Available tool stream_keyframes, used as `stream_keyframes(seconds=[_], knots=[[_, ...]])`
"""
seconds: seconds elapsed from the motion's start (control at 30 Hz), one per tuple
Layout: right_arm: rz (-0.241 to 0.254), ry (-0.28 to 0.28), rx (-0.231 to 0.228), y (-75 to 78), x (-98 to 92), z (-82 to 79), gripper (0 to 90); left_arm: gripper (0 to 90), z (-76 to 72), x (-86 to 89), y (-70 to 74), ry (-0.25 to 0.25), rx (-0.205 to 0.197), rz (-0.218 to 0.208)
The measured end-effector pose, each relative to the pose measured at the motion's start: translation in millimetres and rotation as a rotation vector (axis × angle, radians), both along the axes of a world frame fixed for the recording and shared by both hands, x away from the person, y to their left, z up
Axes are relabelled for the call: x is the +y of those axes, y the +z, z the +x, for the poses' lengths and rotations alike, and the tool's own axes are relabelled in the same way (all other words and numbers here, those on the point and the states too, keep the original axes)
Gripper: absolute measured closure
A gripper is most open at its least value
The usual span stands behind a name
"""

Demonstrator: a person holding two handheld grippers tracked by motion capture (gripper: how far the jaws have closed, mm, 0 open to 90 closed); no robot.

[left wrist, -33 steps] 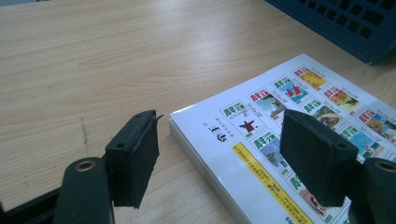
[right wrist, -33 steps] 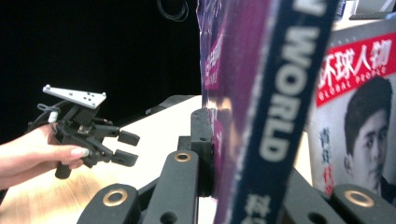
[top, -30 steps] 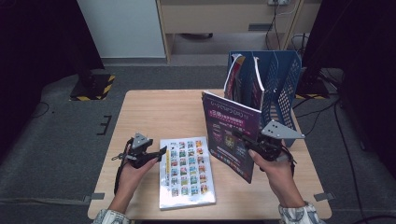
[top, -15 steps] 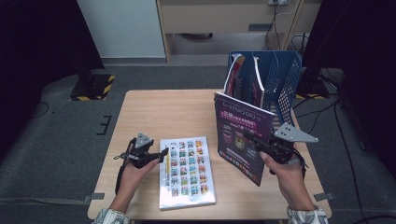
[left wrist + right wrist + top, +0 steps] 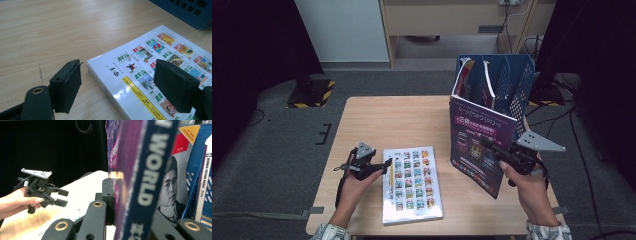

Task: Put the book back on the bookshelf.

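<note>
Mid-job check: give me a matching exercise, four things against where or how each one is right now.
Things:
1. purple magazine
2. white book
3. blue file rack
4. left gripper

States:
A. lying flat on the table
B. open, beside the white book's edge
C. held upright, clamped by the right gripper
D. standing at the table's far right, holding magazines

Pairs: 1-C, 2-A, 3-D, 4-B

Looks like a lab/recording room, office-type. Small wooden counter (image 5: 402, 120) alone on grey carpet (image 5: 272, 150), black curtains (image 5: 252, 45) on both sides. Hazard-striped stand base (image 5: 312, 93) off the counter's far-left corner, cables (image 5: 572, 130) trailing past its right edge. Beige cabinet (image 5: 452, 15) and white panel (image 5: 342, 30) behind the far edge.
</note>
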State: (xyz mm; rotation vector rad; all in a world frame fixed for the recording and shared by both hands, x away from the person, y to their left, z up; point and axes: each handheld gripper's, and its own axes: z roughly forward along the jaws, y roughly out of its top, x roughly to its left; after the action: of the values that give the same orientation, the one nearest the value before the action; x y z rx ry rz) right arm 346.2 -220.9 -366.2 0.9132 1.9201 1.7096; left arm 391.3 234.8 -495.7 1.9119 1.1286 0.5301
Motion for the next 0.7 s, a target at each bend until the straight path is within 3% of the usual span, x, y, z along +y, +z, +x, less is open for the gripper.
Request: stream_keyframes(seconds=[0.7], knots=[[0.020, -0.045, -0.024, 11.6, -21.0, -2.8, 84.3, 21.8, -0.1, -0.1, 0.1, 0.001, -0.001, 0.001]])
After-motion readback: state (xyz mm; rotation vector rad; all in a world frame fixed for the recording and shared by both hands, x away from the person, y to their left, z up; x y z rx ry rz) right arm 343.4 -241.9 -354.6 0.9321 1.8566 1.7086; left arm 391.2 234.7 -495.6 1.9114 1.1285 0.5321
